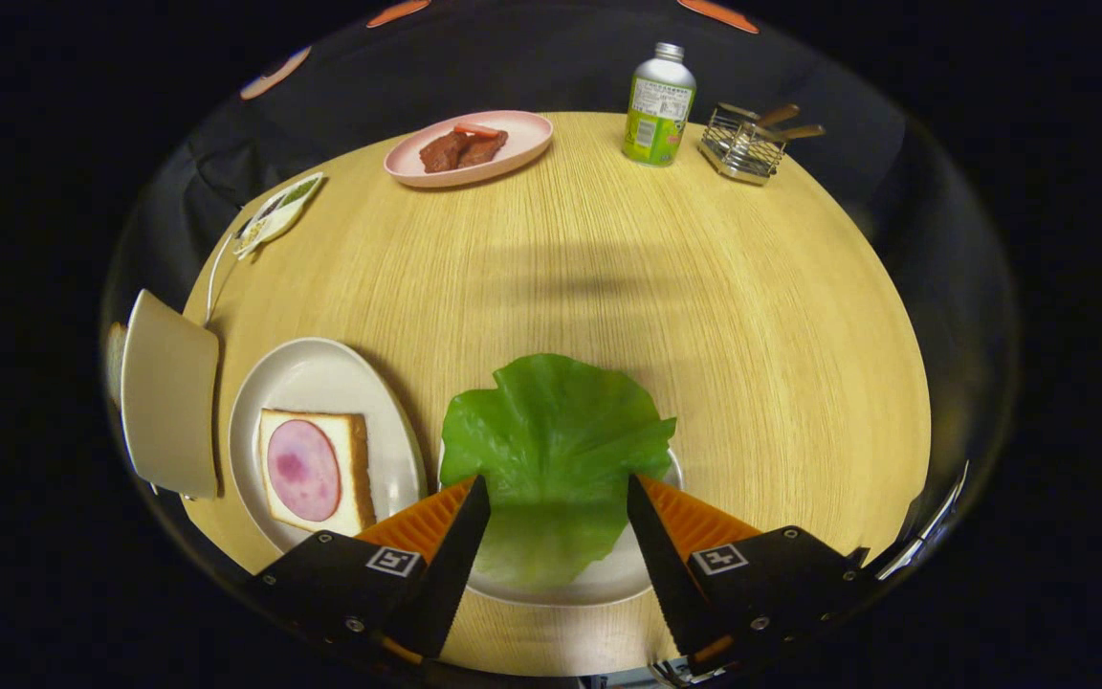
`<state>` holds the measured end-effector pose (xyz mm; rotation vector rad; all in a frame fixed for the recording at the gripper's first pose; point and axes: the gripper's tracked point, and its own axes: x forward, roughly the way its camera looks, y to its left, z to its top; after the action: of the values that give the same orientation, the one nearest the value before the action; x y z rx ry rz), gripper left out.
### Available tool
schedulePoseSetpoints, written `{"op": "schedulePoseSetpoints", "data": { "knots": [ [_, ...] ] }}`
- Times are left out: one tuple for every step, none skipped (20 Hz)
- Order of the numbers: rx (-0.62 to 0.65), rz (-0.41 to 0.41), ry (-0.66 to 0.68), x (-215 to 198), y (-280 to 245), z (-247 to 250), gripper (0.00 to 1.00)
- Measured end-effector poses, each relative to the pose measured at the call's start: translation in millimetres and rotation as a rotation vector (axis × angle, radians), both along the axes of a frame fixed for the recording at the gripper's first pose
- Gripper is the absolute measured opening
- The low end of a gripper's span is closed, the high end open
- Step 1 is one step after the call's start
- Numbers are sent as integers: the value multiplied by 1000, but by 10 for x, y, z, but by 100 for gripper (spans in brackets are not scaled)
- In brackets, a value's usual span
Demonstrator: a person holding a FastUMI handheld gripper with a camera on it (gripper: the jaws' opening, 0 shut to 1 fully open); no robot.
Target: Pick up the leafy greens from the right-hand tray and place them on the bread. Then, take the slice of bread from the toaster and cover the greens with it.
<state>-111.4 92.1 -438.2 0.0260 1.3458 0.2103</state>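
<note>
The fingers [559,493] stood spread apart, pinching nothing, one on each side of a single broad green lettuce leaf [556,450] lying on a round white plate [623,574]. Just beside it, a second white plate [321,378] carried one square bread slice [360,469] topped with one pink ham round [303,469]. A cream toaster [170,394] stood next to that plate on the pale wooden worktop [608,277].
</note>
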Motion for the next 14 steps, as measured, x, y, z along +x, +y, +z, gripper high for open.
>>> {"op": "schedulePoseSetpoints", "data": {
  "knots": [
    [-8, 0, 11, -12, 1, -33, 84],
    [-12, -4, 23, -18, 3, -74, 83],
    [-18, -11, 51, -62, -11, -100, 79],
    [-19, -23, 37, -21, -7, -95, 77],
    [-23, -24, 49, -53, -11, -81, 74],
    [-23, -28, 42, -30, -8, -94, 70],
    [-23, -25, 40, -44, 5, -91, 65],
    [-23, -23, 37, -48, 3, -93, 59],
    [-22, -34, 36, -31, -14, -96, 47],
    [-11, -61, 39, -30, -11, -96, 38],
    [-3, -77, 40, -37, -3, -82, 18],
    [-5, -80, 34, -34, -26, -88, 13],
    [6, -90, 29, -29, -28, -84, 6],
    [37, -99, 26, -28, 3, -55, 4]
  ]
}}
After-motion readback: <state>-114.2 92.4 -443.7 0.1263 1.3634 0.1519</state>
